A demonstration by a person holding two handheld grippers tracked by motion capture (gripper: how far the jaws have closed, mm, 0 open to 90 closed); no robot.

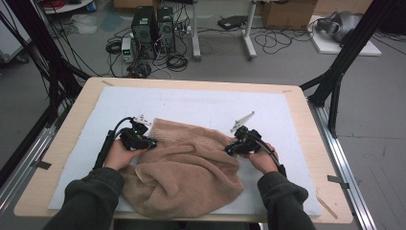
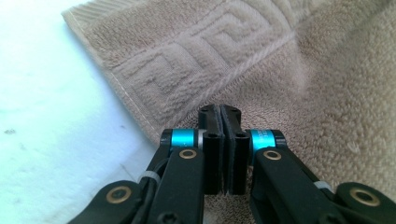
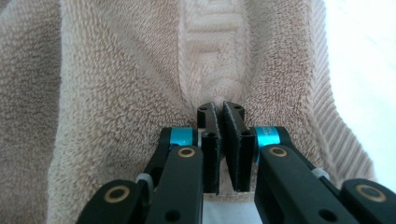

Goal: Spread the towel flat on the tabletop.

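Overhead, computer towers (image 1: 153, 31) beyond towel (image 1: 184, 167).

Left tongs (image 1: 152, 142) closed, right tongs (image 1: 229, 149) closed

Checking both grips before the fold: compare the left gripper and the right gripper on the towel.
The left gripper sits at the towel's left edge, with bare mat beside it in the left gripper view; the right gripper sits at the towel's right side, over a raised fold. The left jaws meet flat; the right jaws keep a thin gap toward their base. Both are shut, tips against the beige terry.
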